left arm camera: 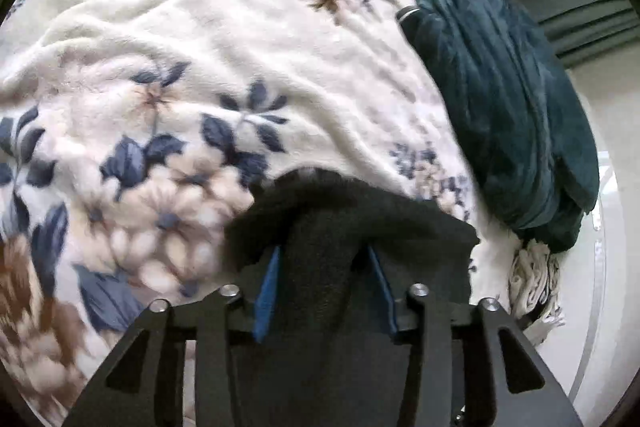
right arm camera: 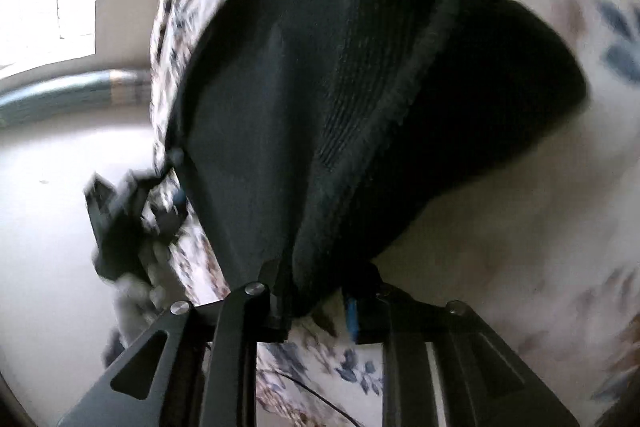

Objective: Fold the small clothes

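while both grippers (left arm camera: 324, 255) (right arm camera: 316, 299) clamped on black garment (right arm camera: 360, 87), floor (right arm camera: 48, 187) beyond blanket edge (right arm camera: 168, 39)

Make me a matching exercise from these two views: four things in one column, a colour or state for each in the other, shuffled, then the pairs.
1. black garment
2. blanket
3. teal cloth
4. left gripper

A. cream with blue and brown flowers
B. shut on dark fabric
C. bunched at the blanket's edge
D. ribbed knit, gripped from both ends

Pairs: 1-D, 2-A, 3-C, 4-B
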